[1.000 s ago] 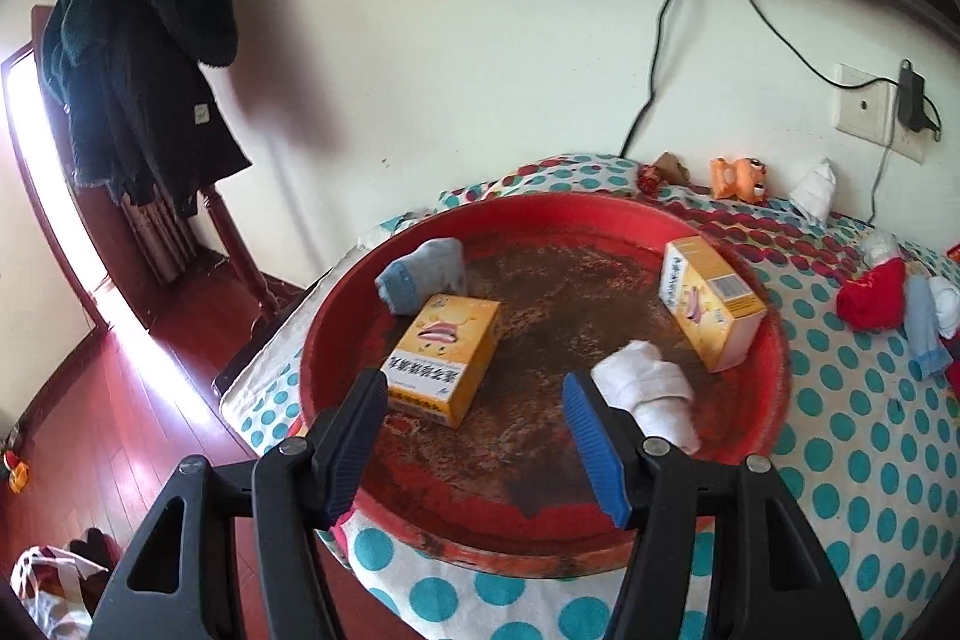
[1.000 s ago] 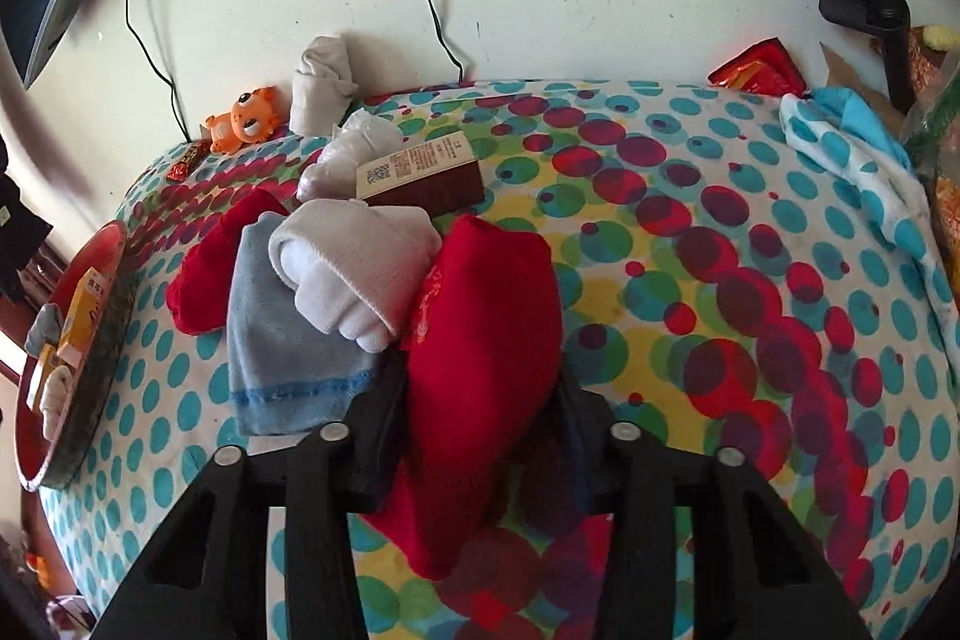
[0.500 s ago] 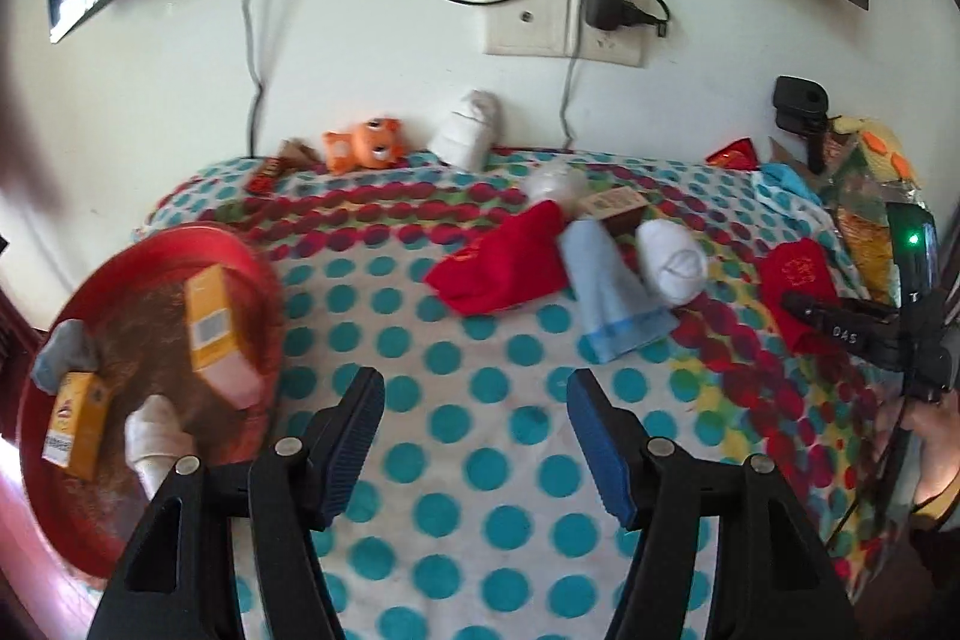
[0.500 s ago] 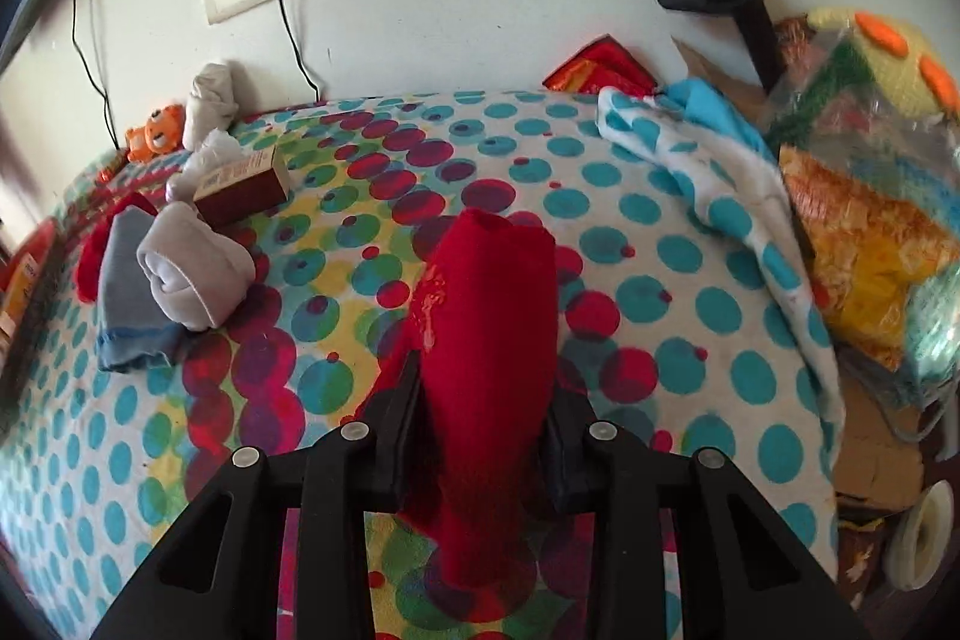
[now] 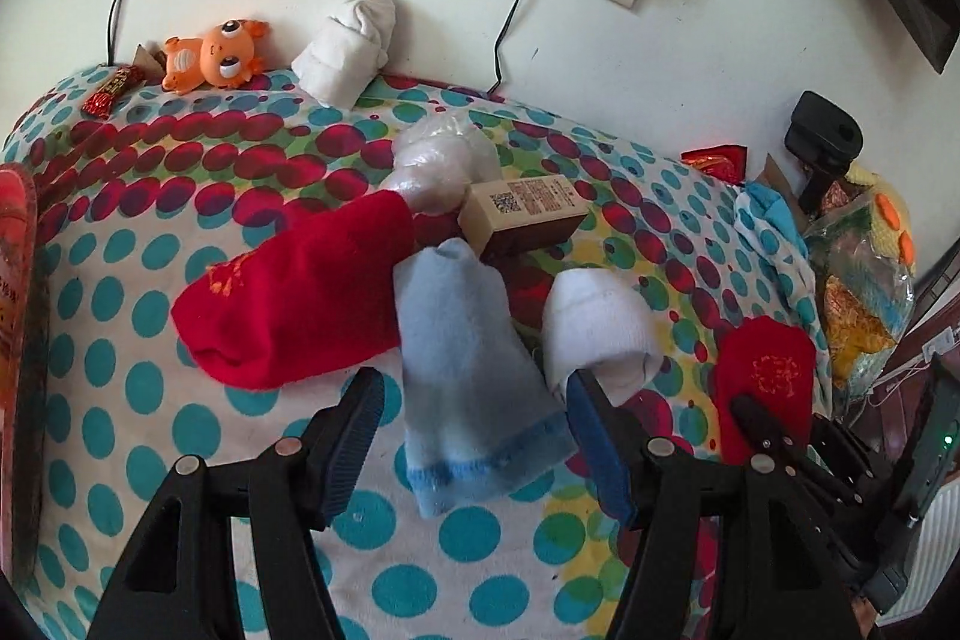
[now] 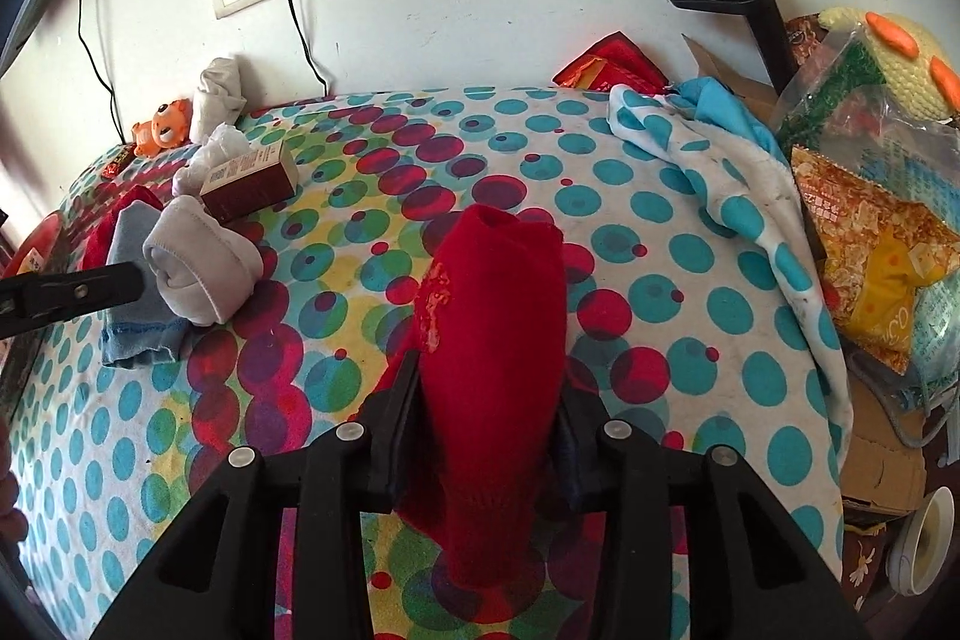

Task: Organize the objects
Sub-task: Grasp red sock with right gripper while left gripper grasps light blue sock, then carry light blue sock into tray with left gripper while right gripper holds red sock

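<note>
red sock [image 6: 492, 340] hangs pinched lengthwise; light blue sock [image 5: 474, 388] lies flat beside rolled white sock [image 5: 600, 328].

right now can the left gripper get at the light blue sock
Probably yes. The left gripper is open, with the light blue sock lying flat on the dotted cloth directly between its fingers. The rolled white sock sits close beside the right finger and might get nudged.
</note>
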Demonstrator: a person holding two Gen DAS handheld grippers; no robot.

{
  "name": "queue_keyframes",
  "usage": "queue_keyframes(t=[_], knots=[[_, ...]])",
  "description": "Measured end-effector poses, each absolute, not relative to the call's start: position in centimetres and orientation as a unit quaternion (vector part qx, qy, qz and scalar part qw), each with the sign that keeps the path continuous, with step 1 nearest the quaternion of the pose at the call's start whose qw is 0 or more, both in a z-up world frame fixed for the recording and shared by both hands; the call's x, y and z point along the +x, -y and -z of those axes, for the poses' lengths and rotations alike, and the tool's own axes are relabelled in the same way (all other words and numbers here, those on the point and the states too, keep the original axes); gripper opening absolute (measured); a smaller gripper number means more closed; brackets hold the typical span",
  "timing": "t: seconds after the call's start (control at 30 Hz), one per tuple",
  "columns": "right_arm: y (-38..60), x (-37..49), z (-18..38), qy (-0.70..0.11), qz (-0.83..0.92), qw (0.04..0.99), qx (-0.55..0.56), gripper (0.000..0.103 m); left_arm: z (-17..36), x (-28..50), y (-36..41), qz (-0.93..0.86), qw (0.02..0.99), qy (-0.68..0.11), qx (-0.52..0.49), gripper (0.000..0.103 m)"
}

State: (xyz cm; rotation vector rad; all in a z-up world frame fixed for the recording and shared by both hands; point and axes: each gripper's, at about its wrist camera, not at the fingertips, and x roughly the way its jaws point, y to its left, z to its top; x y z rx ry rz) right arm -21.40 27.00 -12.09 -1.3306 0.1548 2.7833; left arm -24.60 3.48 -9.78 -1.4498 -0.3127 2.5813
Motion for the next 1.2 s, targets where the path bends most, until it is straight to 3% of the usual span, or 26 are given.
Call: queue_keyframes(t=[0.13, 0.2, 0.23, 0.6, 1.2], knots=[[-26.9, -21.4, 12.1, -0.052, -0.901, 0.027, -0.430, 0.038, 10.4, -25.6, -3.8, -0.863, 0.088, 0.102, -0.486, 0.064], [-26.9, -21.5, 12.1, -0.050, -0.901, 0.028, -0.431, 0.038, 10.7, -25.8, -3.8, -0.864, 0.094, 0.102, -0.485, 0.039], [-26.9, -21.5, 12.2, -0.050, -0.901, 0.030, -0.431, 0.038, 11.0, -25.9, -3.8, -0.860, 0.094, 0.098, -0.493, 0.021], [-26.7, -21.6, 12.1, -0.049, -0.900, 0.032, -0.431, 0.038, 8.8, -22.1, -4.6, -0.878, 0.108, 0.031, -0.465, 0.018], [-26.3, -21.8, 12.4, -0.042, -0.900, 0.041, -0.432, 0.038, 5.6, -14.8, 1.4, -0.889, 0.062, -0.014, -0.453, 0.018]])
